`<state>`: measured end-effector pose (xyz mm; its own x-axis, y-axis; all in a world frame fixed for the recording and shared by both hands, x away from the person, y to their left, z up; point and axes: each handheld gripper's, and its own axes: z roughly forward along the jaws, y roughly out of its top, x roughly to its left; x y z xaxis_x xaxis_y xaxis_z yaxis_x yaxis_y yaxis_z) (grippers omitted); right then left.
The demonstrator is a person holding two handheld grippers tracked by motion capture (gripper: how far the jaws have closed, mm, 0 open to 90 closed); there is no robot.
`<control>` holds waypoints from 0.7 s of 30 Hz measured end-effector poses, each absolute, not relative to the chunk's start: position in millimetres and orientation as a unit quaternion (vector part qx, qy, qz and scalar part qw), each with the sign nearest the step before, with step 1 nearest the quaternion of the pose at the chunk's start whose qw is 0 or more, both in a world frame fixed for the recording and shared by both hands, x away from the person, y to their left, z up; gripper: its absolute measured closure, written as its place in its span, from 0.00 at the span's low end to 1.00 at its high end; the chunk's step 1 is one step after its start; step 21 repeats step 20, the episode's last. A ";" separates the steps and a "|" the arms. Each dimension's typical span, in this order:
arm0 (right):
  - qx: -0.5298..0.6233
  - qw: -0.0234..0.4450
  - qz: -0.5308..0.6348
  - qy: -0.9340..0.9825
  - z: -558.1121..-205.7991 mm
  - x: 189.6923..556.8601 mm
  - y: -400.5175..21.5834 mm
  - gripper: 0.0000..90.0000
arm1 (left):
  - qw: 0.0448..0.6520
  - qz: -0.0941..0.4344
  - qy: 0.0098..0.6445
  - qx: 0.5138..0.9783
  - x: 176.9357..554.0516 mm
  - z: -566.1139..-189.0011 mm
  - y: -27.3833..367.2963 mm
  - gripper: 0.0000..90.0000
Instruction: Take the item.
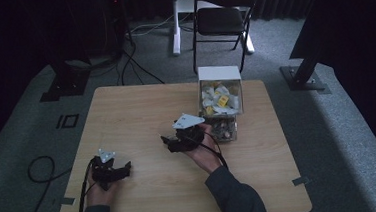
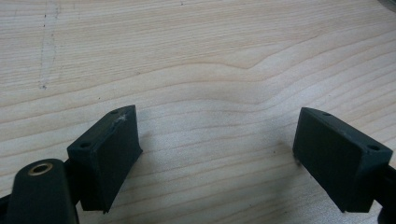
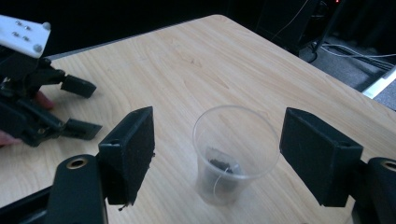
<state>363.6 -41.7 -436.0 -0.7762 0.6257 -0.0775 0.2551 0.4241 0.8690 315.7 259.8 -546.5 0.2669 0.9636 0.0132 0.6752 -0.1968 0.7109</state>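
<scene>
A clear plastic cup [image 3: 236, 151] stands upright on the wooden table [image 1: 136, 104] with a dark tea bag [image 3: 223, 167] and its string inside. My right gripper [image 3: 219, 130] is open, with one jaw on each side of the cup and neither touching it. In the high view the right gripper [image 1: 166, 143] sits mid-table, pointing left. My left gripper [image 1: 125, 170] rests near the front left, open, over bare wood [image 2: 217, 121]. From the right gripper view, the left gripper [image 3: 91, 108] lies beyond the cup with its jaws apart.
A clear box [image 1: 221, 101] of white and yellow tea bags stands at the back right, white lid up. A smaller clear container [image 1: 223, 128] with dark contents sits in front of it, beside my right hand. A chair [image 1: 222, 18] and cables [image 1: 40, 171] lie off the table.
</scene>
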 end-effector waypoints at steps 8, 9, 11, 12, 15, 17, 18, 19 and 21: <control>0.264 0.198 0.466 0.821 -433.9 350.5 -58.6 0.30 | 0.302 0.237 0.557 0.737 315.7 -546.4 259.9 0.17; 0.263 0.199 0.466 0.821 -433.5 348.4 -60.7 0.30 | 0.302 0.238 0.557 0.736 315.8 -546.4 259.8 0.17; 0.263 0.201 0.463 0.822 -432.5 344.2 -65.3 0.32 | 0.302 0.238 0.557 0.736 315.8 -546.4 259.8 0.17; 0.263 0.204 0.462 0.822 -432.1 343.3 -67.0 0.32 | 0.302 0.237 0.557 0.736 315.9 -546.4 259.8 0.17; 0.268 0.205 0.464 0.819 -429.4 338.9 -73.5 0.33 | 0.302 0.237 0.557 0.736 315.9 -546.4 259.8 0.17; 0.267 0.207 0.464 0.818 -428.7 337.6 -75.4 0.33 | 0.302 0.237 0.557 0.736 315.9 -546.4 259.7 0.17; 0.266 0.208 0.464 0.819 -427.5 334.6 -78.8 0.33 | 0.302 0.237 0.557 0.736 316.0 -546.4 259.7 0.17; 0.265 0.208 0.463 0.820 -427.3 333.8 -79.8 0.33 | 0.302 0.238 0.558 0.736 316.0 -546.4 259.6 0.17; 0.265 0.208 0.463 0.820 -427.3 333.8 -79.8 0.33 | 0.302 0.238 0.558 0.736 316.0 -546.4 259.6 0.17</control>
